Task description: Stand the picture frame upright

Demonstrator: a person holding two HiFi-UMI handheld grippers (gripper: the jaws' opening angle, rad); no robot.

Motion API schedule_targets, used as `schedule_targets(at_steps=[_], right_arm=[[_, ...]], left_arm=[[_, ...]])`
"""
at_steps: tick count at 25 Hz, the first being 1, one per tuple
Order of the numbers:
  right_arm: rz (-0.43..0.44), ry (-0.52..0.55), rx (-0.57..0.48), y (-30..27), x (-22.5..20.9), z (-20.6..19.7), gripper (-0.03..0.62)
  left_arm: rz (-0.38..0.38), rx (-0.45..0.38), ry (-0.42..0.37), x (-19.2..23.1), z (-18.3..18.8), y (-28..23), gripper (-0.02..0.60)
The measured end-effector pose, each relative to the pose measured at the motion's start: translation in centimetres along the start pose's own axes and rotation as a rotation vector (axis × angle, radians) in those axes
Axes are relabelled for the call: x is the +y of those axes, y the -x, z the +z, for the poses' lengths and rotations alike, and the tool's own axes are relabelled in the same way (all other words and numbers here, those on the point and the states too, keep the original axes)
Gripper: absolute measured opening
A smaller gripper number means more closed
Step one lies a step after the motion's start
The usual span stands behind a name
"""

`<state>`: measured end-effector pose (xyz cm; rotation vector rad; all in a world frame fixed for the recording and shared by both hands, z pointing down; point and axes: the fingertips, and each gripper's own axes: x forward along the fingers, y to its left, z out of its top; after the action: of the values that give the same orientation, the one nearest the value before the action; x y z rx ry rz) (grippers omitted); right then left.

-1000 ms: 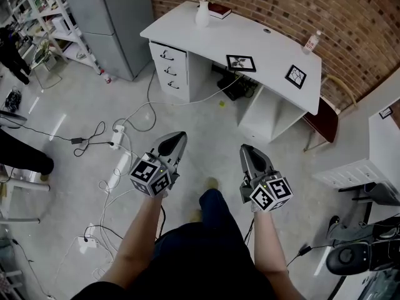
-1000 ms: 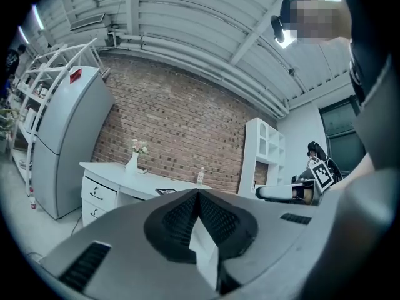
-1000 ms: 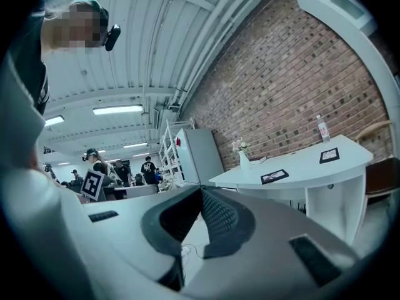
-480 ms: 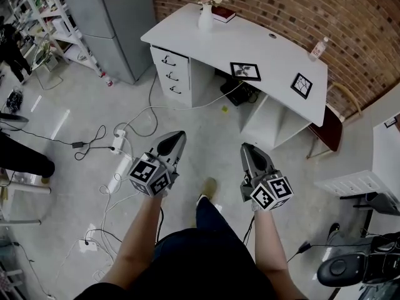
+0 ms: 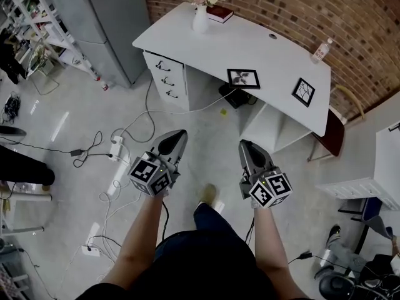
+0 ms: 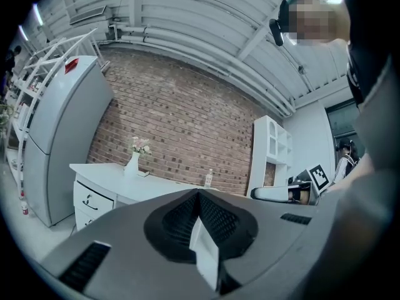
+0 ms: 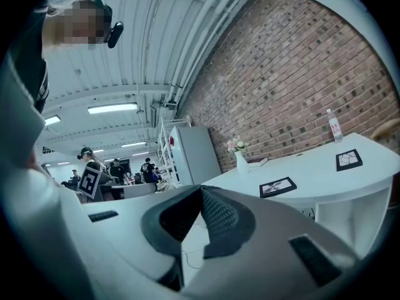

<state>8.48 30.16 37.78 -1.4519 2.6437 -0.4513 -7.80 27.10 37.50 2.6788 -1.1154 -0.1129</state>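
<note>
Head view has the left claw and the right claw carried side by side at about waist height, tips pointing forward over bare floor. Each claw has its jaws pressed together on nothing. That reads as a carrying posture: nothing is within reach, so there is no call to open them.

Ahead of the right claw and well apart from it, the picture frame lies flat, face up, near the front edge of the white bench. It needs tipping up onto its edge. Farther off to that claw's right, a second frame also lies flat, turned cornerwise. Which one the task means I cannot tell; the nearer one seems the likelier.

Far ahead of the left claw, a vase stands at the bench's back corner. A bottle stands far ahead and to the right of the right claw, by the brick wall. Both are clear of the frames. Cables trail on the floor to the left of the left claw.
</note>
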Motion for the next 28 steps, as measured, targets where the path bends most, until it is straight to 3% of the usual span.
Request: schedule_targets(at_steps=[14,28], right_arm=[[0.018,-0.001,0.037,-5.6,-7.2,1.4,0.003],[-0.028,-0.026,0.052,-7.8,-13.6,1.4,0.003]], left_arm=[[-0.024,0.033,0.006,3.1,0.2,-9.8,0.000],[-0.035,0.049,0.020,4.9,-1.0,-16.4,0.000]])
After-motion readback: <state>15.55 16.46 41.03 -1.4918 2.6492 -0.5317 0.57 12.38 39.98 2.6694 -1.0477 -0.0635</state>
